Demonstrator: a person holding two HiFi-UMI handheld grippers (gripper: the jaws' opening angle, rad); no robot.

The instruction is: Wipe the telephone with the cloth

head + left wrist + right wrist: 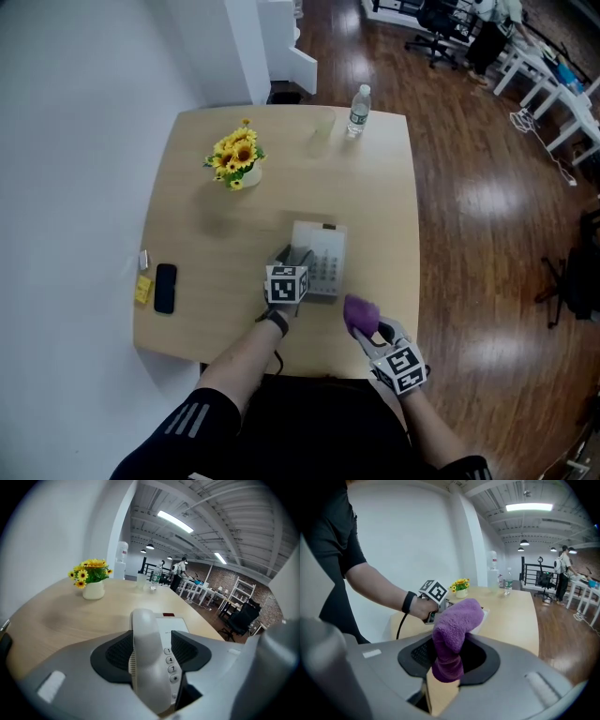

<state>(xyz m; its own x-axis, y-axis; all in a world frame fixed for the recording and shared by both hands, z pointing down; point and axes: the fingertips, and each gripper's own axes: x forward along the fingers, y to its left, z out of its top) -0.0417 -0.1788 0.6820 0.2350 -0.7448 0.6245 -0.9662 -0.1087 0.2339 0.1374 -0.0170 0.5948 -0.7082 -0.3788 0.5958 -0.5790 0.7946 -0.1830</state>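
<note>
right gripper (375, 330) sits nearest, over the front edge of the light wood table (384, 187). its jaws are clamped on a purple fleecy cloth (359, 314). in the right gripper view the cloth (452, 637) stands up between the pads, folded over at the top and hanging below them.

left gripper (289, 267) is just ahead and to the left, with a black band on the wrist behind it. its jaws are closed in on the pale grey handset (147, 663), which runs lengthwise between them. the left pad is against it, and keys 1, 4, 7 and * show in a sliver by the right pad.

the handset lies along the left side of the pale grey desk telephone (325, 262). the telephone sits mid-table toward the near side, with the cloth just off its near right corner.

further left, near the table edge, a black slab smartphone (165, 288) lies flat beside a small yellow notepad (142, 289).

beyond the telephone:
- yellow sunflowers in a white pot (237, 161)
- clear plastic water bottle (357, 111), upright at the far edge

dark wood floor (487, 234) is to the right.
</note>
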